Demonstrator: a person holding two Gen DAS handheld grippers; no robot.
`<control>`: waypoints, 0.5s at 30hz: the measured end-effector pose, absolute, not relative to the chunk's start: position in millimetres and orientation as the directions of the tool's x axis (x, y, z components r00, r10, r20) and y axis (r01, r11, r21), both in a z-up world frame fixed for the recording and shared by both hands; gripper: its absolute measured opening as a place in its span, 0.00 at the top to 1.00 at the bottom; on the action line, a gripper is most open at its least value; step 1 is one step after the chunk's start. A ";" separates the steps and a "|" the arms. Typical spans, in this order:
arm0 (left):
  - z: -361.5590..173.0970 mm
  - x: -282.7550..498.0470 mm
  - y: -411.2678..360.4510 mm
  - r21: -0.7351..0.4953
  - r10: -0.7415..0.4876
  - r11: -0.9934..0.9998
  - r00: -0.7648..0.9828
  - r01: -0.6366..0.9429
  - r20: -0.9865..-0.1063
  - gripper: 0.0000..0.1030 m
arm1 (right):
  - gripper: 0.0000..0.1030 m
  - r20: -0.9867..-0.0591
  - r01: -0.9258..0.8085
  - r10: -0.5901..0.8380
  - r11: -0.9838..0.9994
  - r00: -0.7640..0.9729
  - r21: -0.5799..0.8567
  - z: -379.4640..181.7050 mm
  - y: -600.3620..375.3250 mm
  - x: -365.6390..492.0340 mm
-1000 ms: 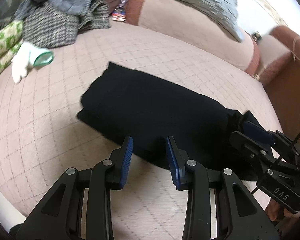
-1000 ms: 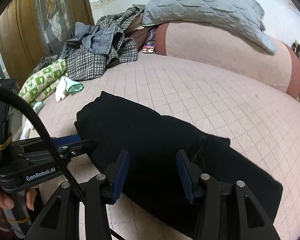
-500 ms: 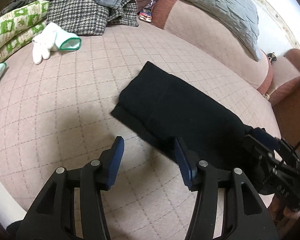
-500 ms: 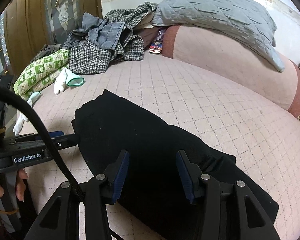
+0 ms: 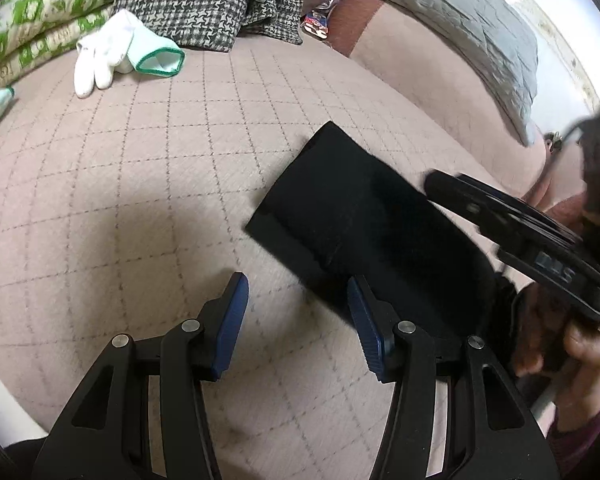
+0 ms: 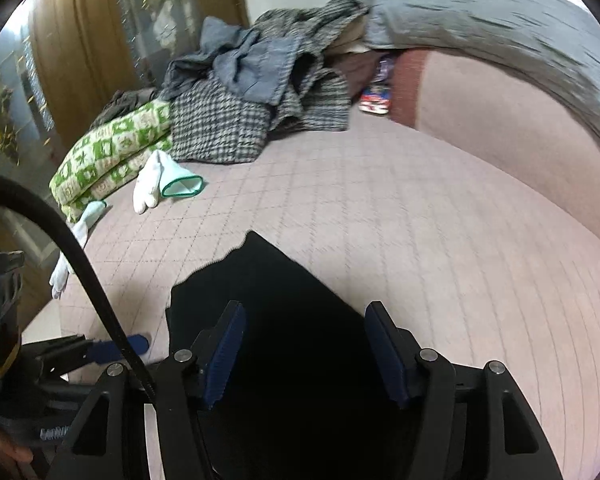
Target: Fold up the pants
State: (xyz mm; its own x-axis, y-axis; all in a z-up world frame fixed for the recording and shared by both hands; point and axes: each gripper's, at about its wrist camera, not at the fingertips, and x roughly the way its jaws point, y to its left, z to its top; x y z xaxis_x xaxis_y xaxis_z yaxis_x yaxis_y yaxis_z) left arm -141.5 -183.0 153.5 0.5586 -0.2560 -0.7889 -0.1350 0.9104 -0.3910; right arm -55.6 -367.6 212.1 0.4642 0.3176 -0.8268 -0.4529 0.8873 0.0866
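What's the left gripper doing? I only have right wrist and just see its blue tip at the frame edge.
Observer: The left gripper is open and grips nothing.
Operator: Touching the pants?
Observer: I can't tell contact. In the left wrist view, one finger overlaps the near edge of the black pants.
Operator: Pants look folded?
Observer: They're a flat rectangle on the bedcover, with a lower layer peeking out along the near edge.

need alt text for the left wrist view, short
Folded black pants lie on a pink quilted bed, just ahead and right of the open left gripper, which holds nothing. The right gripper reaches in from the right over the pants; a white glove and piled clothes lie behind.
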 end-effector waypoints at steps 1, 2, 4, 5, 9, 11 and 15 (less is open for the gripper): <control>153.0 -139.7 -182.2 -0.411 -0.270 0.901 0.559 -0.142 -0.784 0.48 | 0.42 -0.831 -0.469 0.329 0.878 0.448 0.095 208.7 -361.9 -47.9; 152.4 -137.8 -181.1 -0.433 -0.286 0.889 0.562 -0.147 -0.776 0.45 | 0.42 -0.835 -0.479 0.337 0.872 0.435 0.102 205.3 -357.8 -42.4; 151.9 -133.8 -180.6 -0.462 -0.308 0.874 0.566 -0.149 -0.765 0.44 | 0.42 -0.849 -0.492 0.349 0.861 0.397 0.124 197.4 -351.5 -28.6; 151.9 -132.6 -180.6 -0.467 -0.312 0.872 0.566 -0.147 -0.763 0.43 | 0.42 -0.856 -0.495 0.357 0.857 0.375 0.141 192.8 -348.8 -22.2; 151.8 -127.8 -178.5 -0.552 -0.403 0.824 0.553 -0.126 -0.729 0.43 | 0.42 -0.880 -0.507 0.361 0.845 0.308 0.169 177.7 -342.0 -4.8; 151.0 -130.9 -172.8 -0.631 -0.484 0.768 0.550 -0.107 -0.681 0.43 | 0.42 -0.884 -0.522 0.355 0.838 0.303 0.158 177.3 -341.0 -4.1; 147.4 -128.4 -174.9 -0.651 -0.504 0.750 0.534 -0.119 -0.678 0.34 | 0.41 -0.868 -0.526 0.406 0.824 0.288 0.210 179.4 -345.2 -5.5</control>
State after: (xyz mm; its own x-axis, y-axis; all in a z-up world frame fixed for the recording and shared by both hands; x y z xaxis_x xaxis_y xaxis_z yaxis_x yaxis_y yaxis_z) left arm -128.4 -174.9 147.4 0.5343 -0.5044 -0.6783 -0.1191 0.7495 -0.6512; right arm -5.5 -345.2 179.4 0.2879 0.4056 -0.8675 -0.5265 0.8237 0.2105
